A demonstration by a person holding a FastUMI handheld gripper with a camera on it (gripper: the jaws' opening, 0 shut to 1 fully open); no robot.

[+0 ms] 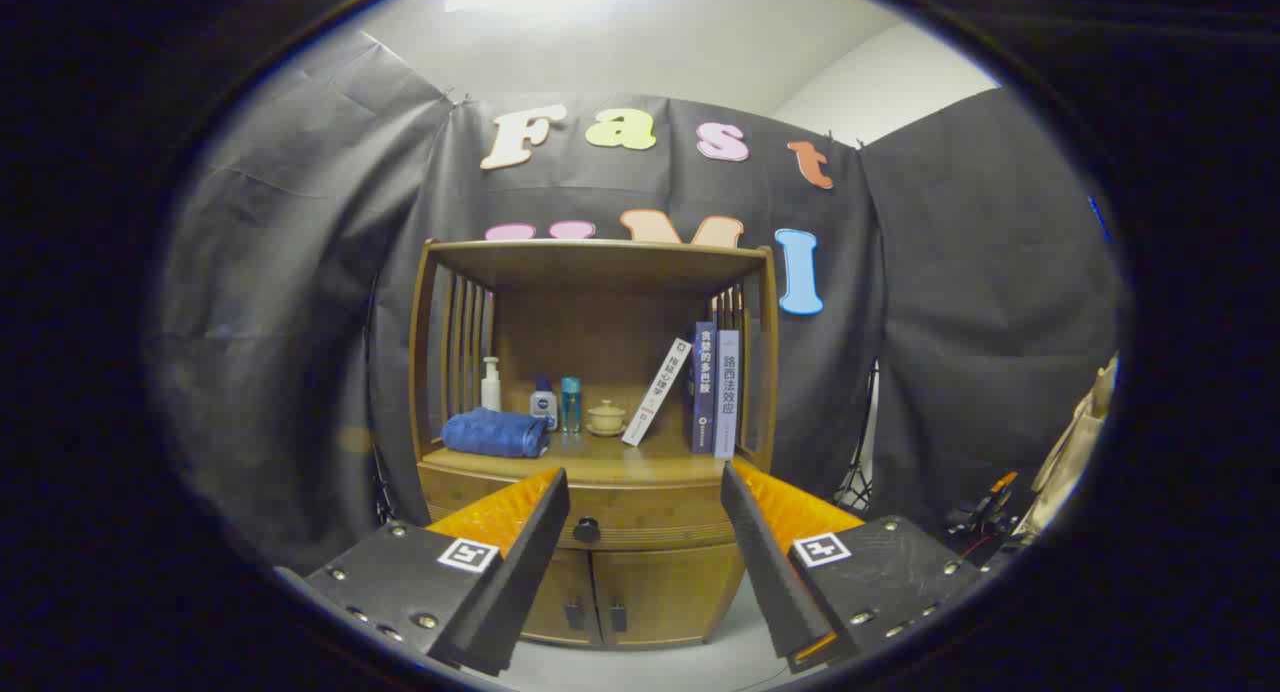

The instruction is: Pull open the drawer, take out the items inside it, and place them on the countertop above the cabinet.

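Drawer (640, 517) sits closed under the countertop (600, 467), its dark knob (586, 528) at twelve o'clock between our fingers. We hold the gripper (645, 492) wide open, empty, short of the cabinet (600, 412); a blue towel (496, 433) lies at eleven.
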